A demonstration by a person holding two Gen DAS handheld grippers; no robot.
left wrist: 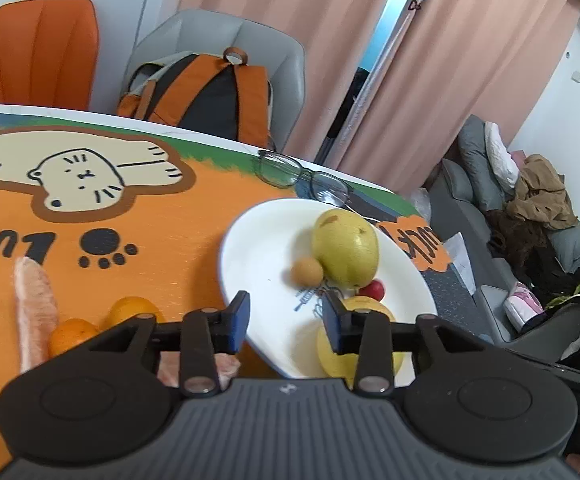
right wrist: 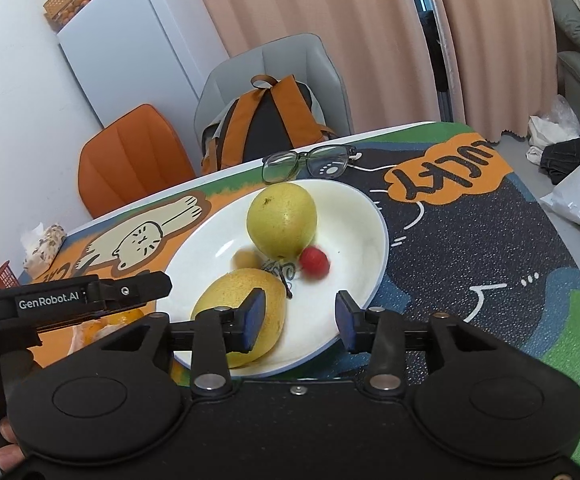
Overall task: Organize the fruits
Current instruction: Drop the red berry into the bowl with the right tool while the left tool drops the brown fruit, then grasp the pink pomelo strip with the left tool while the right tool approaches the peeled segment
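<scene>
Both tongs, left (left wrist: 286,316) and right (right wrist: 301,320), stand apart, holding nothing. Two large yellow-green round fruits (right wrist: 282,220) occupy the white ceramic plate (right wrist: 369,216); two small oranges (left wrist: 134,310) remain on the bench. Risk: the small red round fruit (right wrist: 313,263) may roll off if the plate is nudged.

White plate (right wrist: 369,216), yellow-green pears (right wrist: 282,220), red berry (right wrist: 313,262), orange cat-print mat (left wrist: 162,240)

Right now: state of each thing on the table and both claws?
left claw: open, empty
right claw: open, empty
plate: holds four fruits
far yellow fruit: on plate
near yellow fruit: on plate
red fruit: on plate, blurred
small brown fruit: on plate
two oranges: on mat, off plate
glasses: unfolded, behind plate
</scene>
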